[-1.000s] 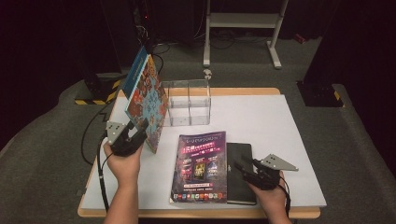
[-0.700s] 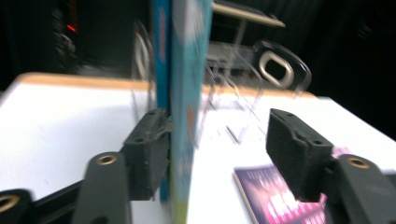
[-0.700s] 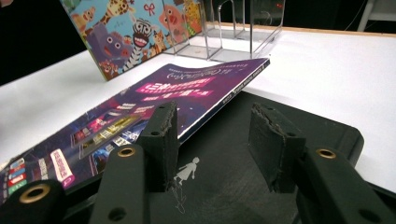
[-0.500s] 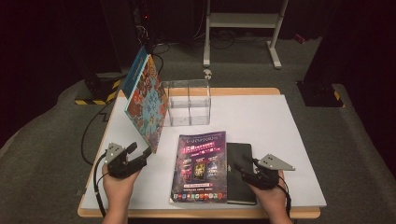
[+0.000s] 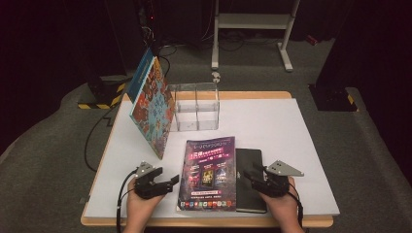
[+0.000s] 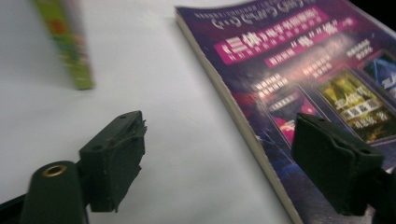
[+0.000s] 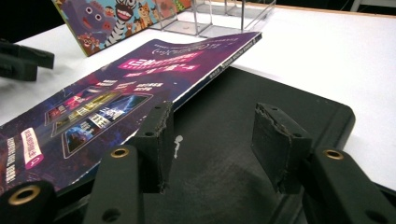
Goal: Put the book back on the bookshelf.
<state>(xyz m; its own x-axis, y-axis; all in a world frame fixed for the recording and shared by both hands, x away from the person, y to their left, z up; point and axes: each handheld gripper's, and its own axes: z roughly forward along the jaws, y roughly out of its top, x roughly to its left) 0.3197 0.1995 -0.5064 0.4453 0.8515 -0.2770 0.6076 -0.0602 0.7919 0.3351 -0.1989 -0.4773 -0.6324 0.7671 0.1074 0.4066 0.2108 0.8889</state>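
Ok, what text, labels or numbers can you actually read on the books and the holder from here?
Purple book: pink banner in Chinese; in the left gripper view "三体" reads, the rest is blurred.
Purple book, arched top line: Latin letters, too blurred to read.
Purple book, small captions: too small.
Black notebook: no print to make out.
Picture book: cartoon animals, no legible words.
Clear holder: no label.

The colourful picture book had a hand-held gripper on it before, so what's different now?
The left hand-held gripper let go of the colourful picture book, came down toward the person and now sits low beside the purple book, its jaws having just been opening with nothing between them. The picture book still leans against the clear box. The right hand-held gripper stayed over the black notebook.
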